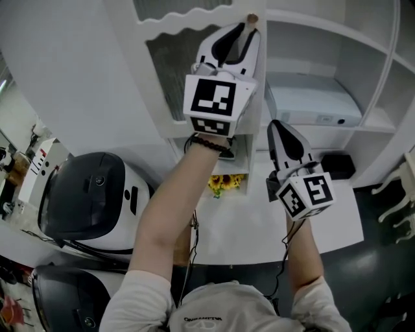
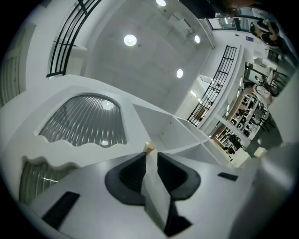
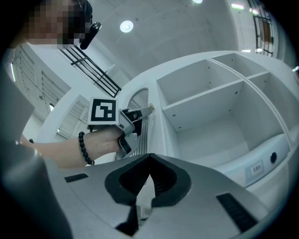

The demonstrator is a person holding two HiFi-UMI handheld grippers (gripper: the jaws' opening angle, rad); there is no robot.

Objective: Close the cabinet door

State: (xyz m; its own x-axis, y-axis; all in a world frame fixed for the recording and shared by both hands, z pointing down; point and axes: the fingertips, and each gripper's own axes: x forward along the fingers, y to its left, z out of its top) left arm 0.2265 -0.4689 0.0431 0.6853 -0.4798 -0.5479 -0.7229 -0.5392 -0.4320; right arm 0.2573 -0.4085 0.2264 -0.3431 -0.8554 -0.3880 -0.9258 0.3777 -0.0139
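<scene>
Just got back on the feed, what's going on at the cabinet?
The person's left gripper is clamped on the edge of the open cabinet door, beside its small wooden knob. The right gripper is shut and empty, held in front of the open shelves. The door is not yet closed.

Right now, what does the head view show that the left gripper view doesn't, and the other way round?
Only the head view shows the right claw, shut and empty, the yellow sunflowers, the white box-shaped machine on a shelf and the black-and-white domed appliance. Only the left gripper view shows the round ceiling lights and the black barred railing. Both show the left claw clamped on the edge of the white cabinet door with its ribbed glass panel and small wooden knob.
</scene>
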